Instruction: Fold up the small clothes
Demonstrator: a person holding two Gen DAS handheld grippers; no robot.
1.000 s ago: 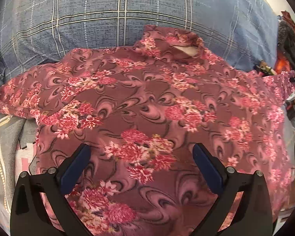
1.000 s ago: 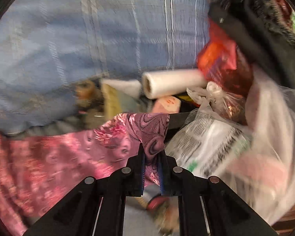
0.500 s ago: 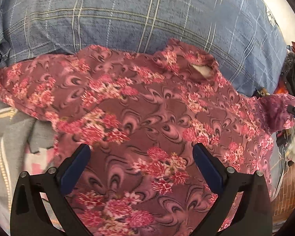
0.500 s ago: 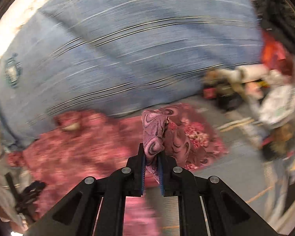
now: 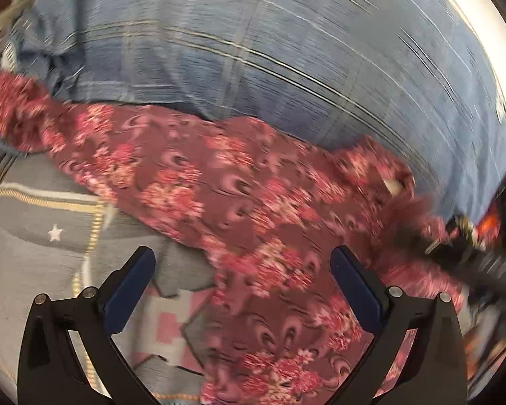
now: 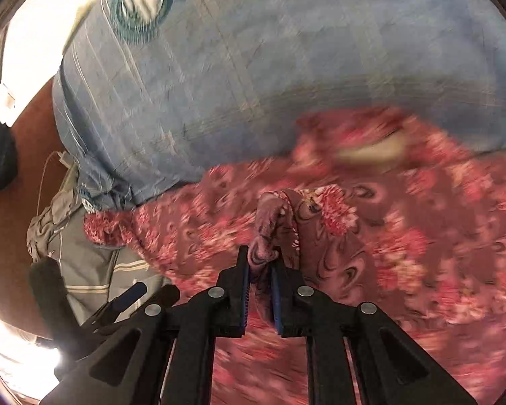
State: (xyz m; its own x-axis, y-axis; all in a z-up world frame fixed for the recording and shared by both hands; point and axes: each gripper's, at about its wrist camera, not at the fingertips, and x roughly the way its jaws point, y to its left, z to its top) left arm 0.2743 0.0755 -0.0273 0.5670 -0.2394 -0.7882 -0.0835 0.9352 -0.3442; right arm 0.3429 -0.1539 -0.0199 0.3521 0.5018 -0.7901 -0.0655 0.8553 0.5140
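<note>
Right wrist view shows the right hand-held gripper [image 6: 259, 271] clamped on a bunched end of the floral shirt [image 6: 404, 236], probably a sleeve, and holding it above the garment's own body. A second ago that pinched end hung out past the bed's edge, over a clutter of bags and a paper roll; now it has swung inward across the shirt, with the collar opening [image 6: 371, 148] just beyond it. Both views are smeared by motion, so the sweep seems to be under way rather than finished. From the left wrist view, the left hand-held gripper [image 5: 243, 270] stands with its fingers wide apart and holds nothing, poised over the lower part of the shirt [image 5: 253, 202], which lies spread on the bed between a blue plaid pillow [image 5: 286, 50] and a grey star-patterned blanket [image 5: 33, 236]. That camera has also shifted, so the shirt now runs diagonally across its view. For the task, this looks like the first sleeve fold: the sleeve is brought in but not yet laid down or released.
</note>
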